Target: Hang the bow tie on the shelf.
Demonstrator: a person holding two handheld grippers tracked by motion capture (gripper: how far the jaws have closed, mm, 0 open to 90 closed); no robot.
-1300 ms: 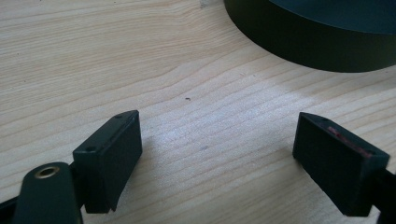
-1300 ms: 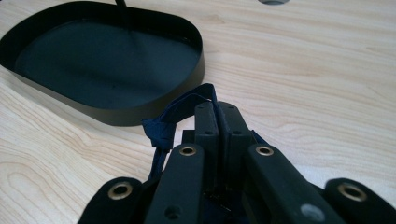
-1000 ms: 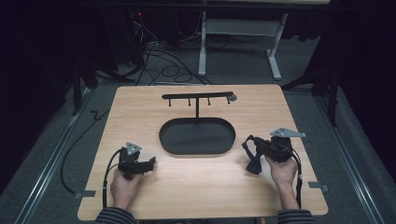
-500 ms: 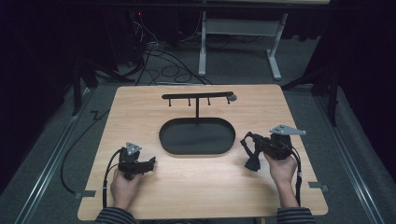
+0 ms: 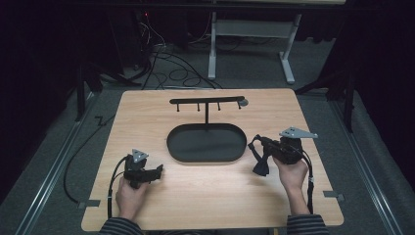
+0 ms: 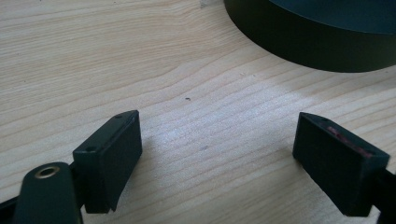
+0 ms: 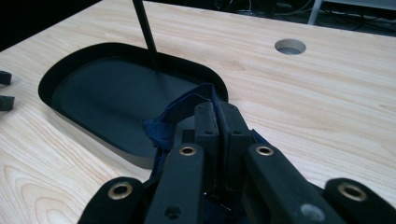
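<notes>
High view: my right hand-held gripper (image 5: 258, 152) sits just right of the tray (image 5: 206, 143), jaws pressed together on a dark blue strap (image 5: 260, 164). The strap is pinched at the jaw tips, and part of it hangs down below and toward me from them, over the table (image 5: 205, 196).

In the right hand-held gripper view the two jaws meet with the strap (image 7: 175, 112) between them; a loop of it bulges out to the left of the jaws and ahead of their tips, in front of the tray's (image 7: 93, 135) near rim. How much strap lies under the jaws I cannot tell, since the jaw arms cover it. The post (image 7: 145, 35) rising from the tray is cut off at the top edge.

My left hand-held gripper (image 5: 157, 171) rests low on the table, well apart from the strap, jaws spread wide with nothing but bare wood (image 6: 196, 116) between them. In its own view the tray's wall (image 6: 303, 42) lies ahead and to the right, cut off by the frame.

Beyond the tray stands the rack (image 5: 207, 101) with small hooks, too small to make out well.
</notes>
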